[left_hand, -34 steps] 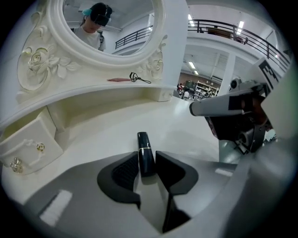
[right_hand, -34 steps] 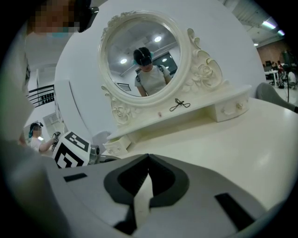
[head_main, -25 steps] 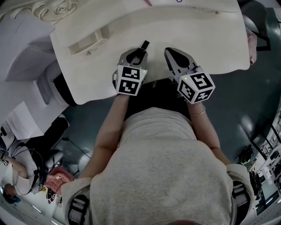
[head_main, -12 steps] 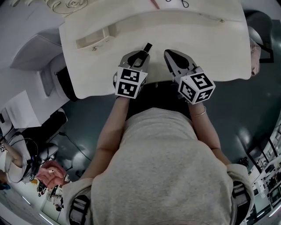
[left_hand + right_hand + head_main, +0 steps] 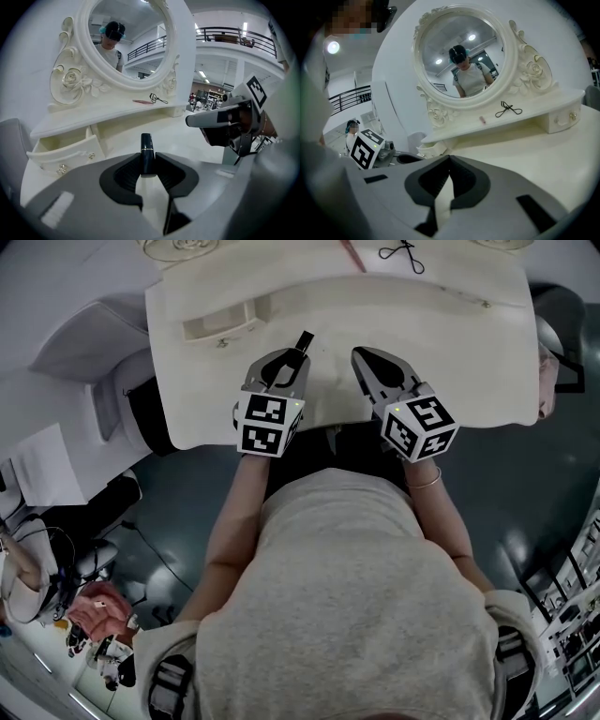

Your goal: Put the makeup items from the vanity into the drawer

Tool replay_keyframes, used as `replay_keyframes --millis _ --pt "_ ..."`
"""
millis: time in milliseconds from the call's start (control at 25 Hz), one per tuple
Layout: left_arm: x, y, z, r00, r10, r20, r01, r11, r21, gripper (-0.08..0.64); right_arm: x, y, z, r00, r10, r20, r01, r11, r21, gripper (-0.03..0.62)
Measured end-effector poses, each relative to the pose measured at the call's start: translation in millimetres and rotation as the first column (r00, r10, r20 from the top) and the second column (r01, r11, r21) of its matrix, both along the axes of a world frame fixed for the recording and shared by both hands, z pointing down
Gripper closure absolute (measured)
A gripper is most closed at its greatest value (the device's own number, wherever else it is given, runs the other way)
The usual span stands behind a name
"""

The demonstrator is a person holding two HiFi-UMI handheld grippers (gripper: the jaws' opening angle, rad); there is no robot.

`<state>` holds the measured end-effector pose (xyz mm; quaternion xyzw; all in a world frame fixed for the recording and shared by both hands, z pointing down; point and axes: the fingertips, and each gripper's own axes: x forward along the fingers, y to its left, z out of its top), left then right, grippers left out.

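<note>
We are gripping a dark lipstick tube (image 5: pixel 146 149) by its base in the left tool (image 5: pixel 284 369), long axis pointing out past the jaws, over the tabletop (image 5: pixel 450 343), with the open drawer (image 5: pixel 65 152) lying ahead to its left, while the right tool (image 5: pixel 449 159) is idling closed tight, empty.

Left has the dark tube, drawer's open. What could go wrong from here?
1. The left gripper pinches the dark tube only at its lower end. Most of it sticks out past the tips, so it might pivot or slip.
2. The open drawer sits under the shelf. The protruding tube may clip the drawer front or shelf edge going in.
3. The right gripper, shut and empty, is close alongside and could bump the left.
</note>
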<state>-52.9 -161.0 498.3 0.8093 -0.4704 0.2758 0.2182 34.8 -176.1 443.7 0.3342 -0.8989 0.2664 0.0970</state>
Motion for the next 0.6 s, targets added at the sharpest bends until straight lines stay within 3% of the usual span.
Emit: replay_keyframes --millis 600 --pt "-103.8 -17.2 -32.9 0.992 0.044 0.122 -0.048 0.999 0.026 0.456 -79.3 -6.3 -17.7 0.999 -0.041 -0.009 0.041 0.998 0.045 0.584"
